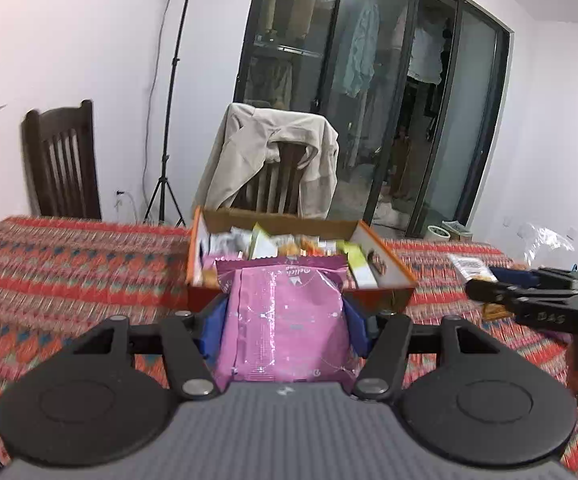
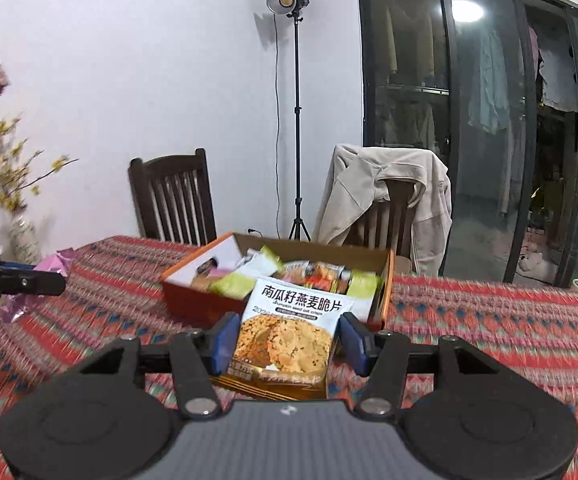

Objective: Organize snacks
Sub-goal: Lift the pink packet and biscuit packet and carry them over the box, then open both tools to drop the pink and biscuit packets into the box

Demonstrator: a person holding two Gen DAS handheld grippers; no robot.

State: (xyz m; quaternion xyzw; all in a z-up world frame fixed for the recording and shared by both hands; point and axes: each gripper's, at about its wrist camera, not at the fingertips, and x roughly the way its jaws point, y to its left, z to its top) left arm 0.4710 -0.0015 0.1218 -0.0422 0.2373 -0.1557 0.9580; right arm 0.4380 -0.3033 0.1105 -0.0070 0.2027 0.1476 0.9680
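My left gripper (image 1: 285, 320) is shut on a pink snack packet (image 1: 285, 320) and holds it above the table, just in front of an orange cardboard box (image 1: 301, 300) filled with several snack packets. My right gripper (image 2: 289, 340) is shut on a white and orange oat crisp packet (image 2: 289, 340), in front of the same box (image 2: 193, 300). The right gripper (image 1: 529, 296) also shows at the right of the left wrist view, and the left gripper (image 2: 17, 280) with its pink packet (image 2: 49, 276) at the left of the right wrist view.
The table carries a red patterned cloth (image 1: 69, 272). Two dark wooden chairs stand behind it, one (image 1: 277, 168) draped with a beige jacket. A vase of flowers (image 2: 21, 236) stands at the table's far left. A light stand (image 2: 297, 120) and glass doors are beyond. A clear plastic bag (image 1: 545, 240) lies at far right.
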